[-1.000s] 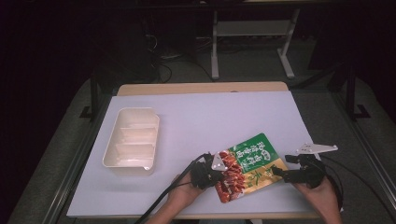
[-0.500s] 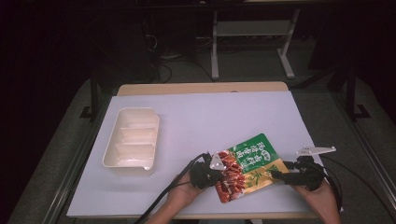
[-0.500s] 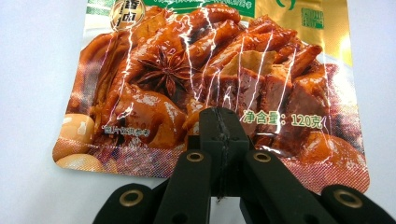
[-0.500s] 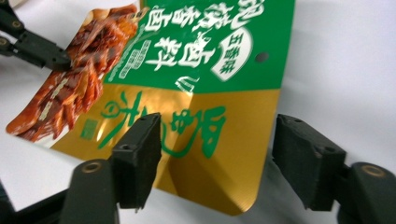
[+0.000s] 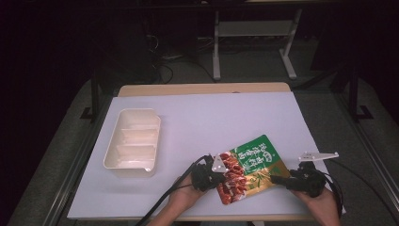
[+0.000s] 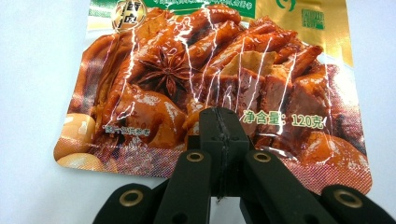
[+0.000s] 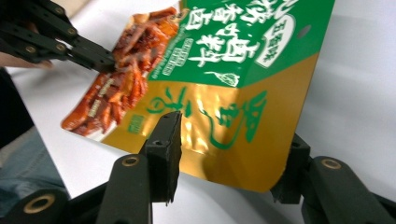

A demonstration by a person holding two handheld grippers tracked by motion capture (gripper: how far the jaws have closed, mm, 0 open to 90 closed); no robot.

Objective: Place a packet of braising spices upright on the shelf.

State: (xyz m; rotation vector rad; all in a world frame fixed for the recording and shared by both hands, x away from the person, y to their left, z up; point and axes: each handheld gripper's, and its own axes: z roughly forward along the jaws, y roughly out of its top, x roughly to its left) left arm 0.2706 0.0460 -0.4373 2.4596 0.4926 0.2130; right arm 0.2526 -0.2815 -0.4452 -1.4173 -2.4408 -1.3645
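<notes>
A snack packet (image 5: 248, 168) lies at the near edge of the white table (image 5: 226, 117), right of centre. The left gripper (image 5: 217, 176) is clamped on the packet's left edge, jaws pressed together over the printed meat. The right gripper (image 5: 275, 179) has its jaws spread wide around the packet's gold right corner. A cream tray (image 5: 133, 141) sits well apart on the left.
</notes>
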